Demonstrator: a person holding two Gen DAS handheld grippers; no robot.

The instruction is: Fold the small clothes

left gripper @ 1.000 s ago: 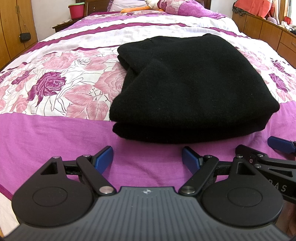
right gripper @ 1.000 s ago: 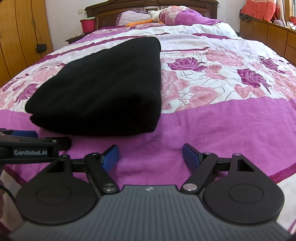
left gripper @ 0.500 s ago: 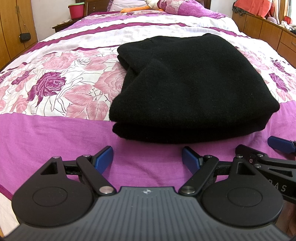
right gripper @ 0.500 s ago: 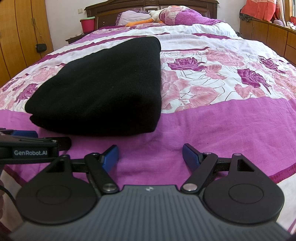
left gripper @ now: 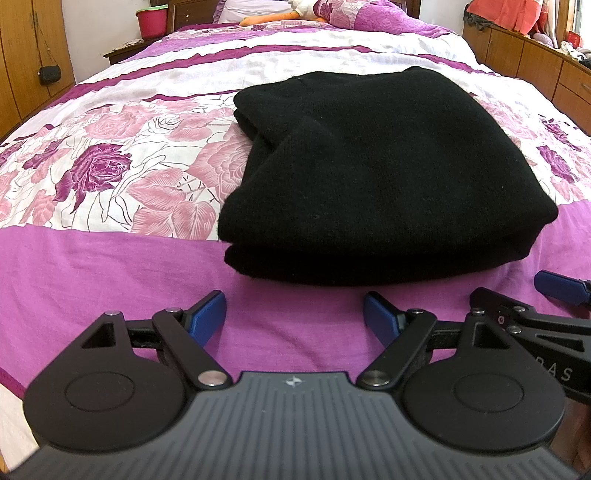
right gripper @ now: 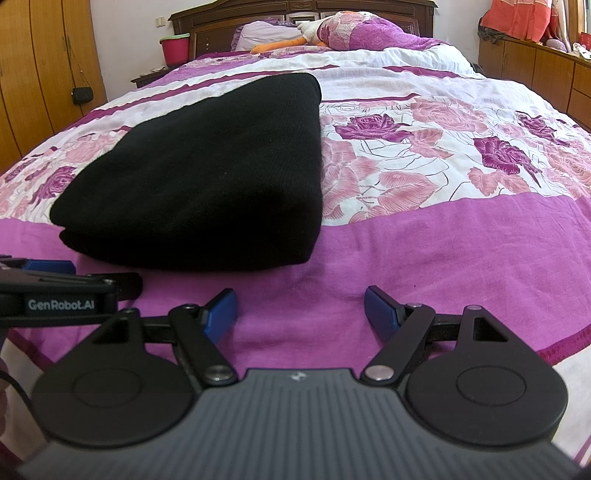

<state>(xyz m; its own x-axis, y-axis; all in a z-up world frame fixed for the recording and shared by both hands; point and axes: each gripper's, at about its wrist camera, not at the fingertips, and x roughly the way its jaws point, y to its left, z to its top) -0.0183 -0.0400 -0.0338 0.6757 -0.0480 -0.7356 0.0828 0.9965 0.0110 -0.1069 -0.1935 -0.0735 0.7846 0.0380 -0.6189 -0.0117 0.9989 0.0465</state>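
Note:
A black knitted garment (left gripper: pixel 384 173) lies folded into a thick rectangle on the bed; the right wrist view has it at the left (right gripper: pixel 207 181). My left gripper (left gripper: pixel 294 314) is open just in front of the garment's near fold, blue pads wide apart over the purple band, nothing between them. My right gripper (right gripper: pixel 300 308) is open too, to the right of the garment's near corner, holding nothing. Each gripper shows at the edge of the other's view: the right one's blue fingertip (left gripper: pixel 557 286), the left one's black arm (right gripper: pixel 66 291).
The bed carries a purple and white rose-print cover (right gripper: pixel 424 147), with pillows (right gripper: pixel 369 31) and a wooden headboard (right gripper: pixel 295 11) at the far end. A red bucket (right gripper: pixel 175 48) stands on a nightstand at the left. Wooden cabinets (left gripper: pixel 535 62) line the right wall, wardrobe doors (right gripper: pixel 33 74) the left.

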